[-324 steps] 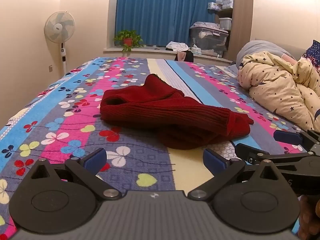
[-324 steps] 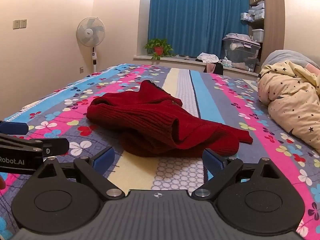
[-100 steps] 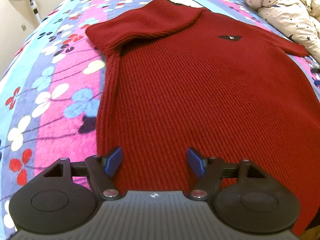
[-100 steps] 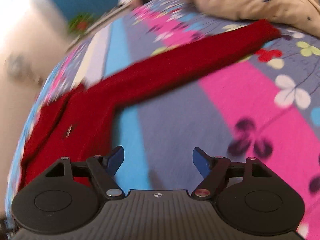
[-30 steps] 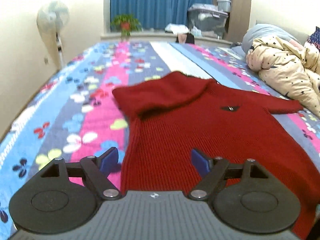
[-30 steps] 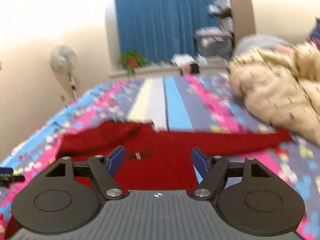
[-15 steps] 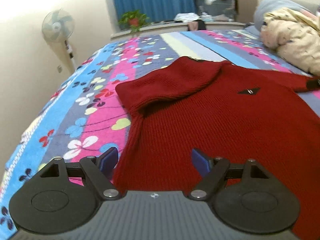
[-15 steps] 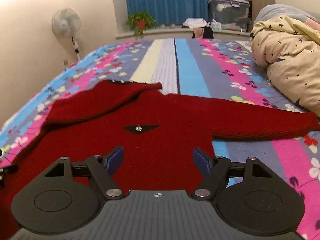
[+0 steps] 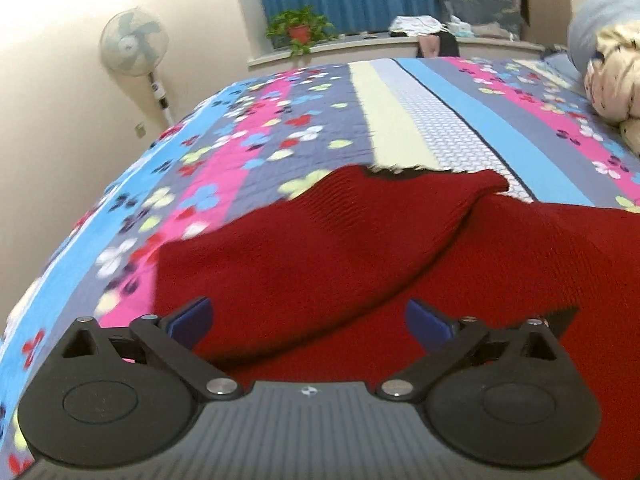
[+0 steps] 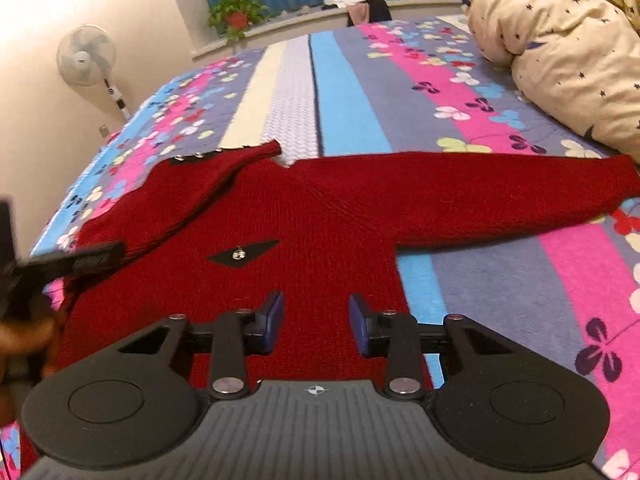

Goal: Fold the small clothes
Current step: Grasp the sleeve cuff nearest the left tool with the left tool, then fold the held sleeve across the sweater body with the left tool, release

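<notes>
The sweater (image 10: 320, 216) lies spread on the bed (image 10: 344, 92), one sleeve (image 10: 500, 192) stretched right toward the duvet (image 10: 560, 40), the other sleeve (image 10: 192, 196) folded across.

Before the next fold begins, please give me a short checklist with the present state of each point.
1. Red knit sweater lies spread on the bedspread: ok.
2. One sleeve extended flat: ok.
3. Other sleeve flat: not ok, it lies folded over the body.
4. Left gripper open, nothing between its fingers: ok.
5. Right gripper holds no cloth: ok, jaws partly closed.
6. Star-print duvet apart from the sweater: cannot tell, close to the cuff.
</notes>
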### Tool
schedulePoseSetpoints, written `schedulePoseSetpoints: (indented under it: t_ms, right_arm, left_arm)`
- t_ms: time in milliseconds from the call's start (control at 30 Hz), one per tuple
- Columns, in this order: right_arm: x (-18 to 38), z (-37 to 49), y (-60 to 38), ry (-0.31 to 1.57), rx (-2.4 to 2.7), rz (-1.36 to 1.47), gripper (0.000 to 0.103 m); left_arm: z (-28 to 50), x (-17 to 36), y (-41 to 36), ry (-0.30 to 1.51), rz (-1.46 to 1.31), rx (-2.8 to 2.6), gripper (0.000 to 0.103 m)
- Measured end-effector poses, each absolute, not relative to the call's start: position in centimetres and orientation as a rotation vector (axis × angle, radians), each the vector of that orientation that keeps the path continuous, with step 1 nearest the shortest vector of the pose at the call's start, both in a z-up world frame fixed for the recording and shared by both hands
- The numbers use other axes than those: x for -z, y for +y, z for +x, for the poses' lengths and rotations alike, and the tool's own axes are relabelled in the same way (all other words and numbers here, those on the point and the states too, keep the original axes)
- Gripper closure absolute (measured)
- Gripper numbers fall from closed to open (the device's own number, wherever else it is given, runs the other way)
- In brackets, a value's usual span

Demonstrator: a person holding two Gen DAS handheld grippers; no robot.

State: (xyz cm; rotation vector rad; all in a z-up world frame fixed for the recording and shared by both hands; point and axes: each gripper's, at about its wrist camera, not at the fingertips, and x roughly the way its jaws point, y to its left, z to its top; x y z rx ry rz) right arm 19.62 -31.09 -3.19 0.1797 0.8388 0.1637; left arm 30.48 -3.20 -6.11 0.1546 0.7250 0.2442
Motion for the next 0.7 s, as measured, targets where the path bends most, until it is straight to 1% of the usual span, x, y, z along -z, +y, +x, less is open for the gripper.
schedulePoseSetpoints:
  t_ms: [267,367,400,433,467,500,533,567,600,700]
  right_arm:
    - [4.1,20.8,-30.5,0.883,-0.19,0.135,0.065]
    - [4.5,21.2,-30.0,0.893,-0.198,0.122,0.065]
    - [4.6,21.3,-30.0,0.897,-0.202,0.117,0.065]
    - [4.8,21.4,-29.9,0.901,-0.204,0.111,0.065]
    - [4.9,21.5,-29.8,0.904,-0.207,0.104,0.065]
    - [5.0,21.7,-29.7,0.907,-0.209,0.094,0.065]
    - [5.1,21.8,-29.6,0.908,-0.209,0.088,0.065]
    - [5.2,22.0,-29.5,0.91,-0.205,0.084,0.065]
    - [5.3,22.1,-29.4,0.912,-0.202,0.083,0.065]
    - [5.4,22.2,-29.1,0.915,-0.208,0.084,0.065]
  left_arm:
    - [39.6,11.0,-8.7,0.801,0.354,-0.189,0.0]
    - [41.3,12.2,-9.2,0.766,0.428,-0.206,0.001]
    - [41.7,12.4,-9.2,0.757,0.45,-0.201,0.003]
    - [42.1,12.5,-9.0,0.754,0.47,-0.186,0.012]
    - [42.4,12.4,-8.8,0.763,0.486,-0.149,0.026]
    - [42.7,12.3,-8.6,0.77,0.495,-0.114,0.032]
    - [42.7,11.9,-8.4,0.764,0.514,-0.094,0.061]
    - [42.6,11.5,-8.3,0.754,0.55,-0.094,0.086]
    - [42.5,11.1,-7.9,0.752,0.561,-0.089,0.09]
    - [41.9,9.2,-5.8,0.73,0.518,-0.072,0.09]
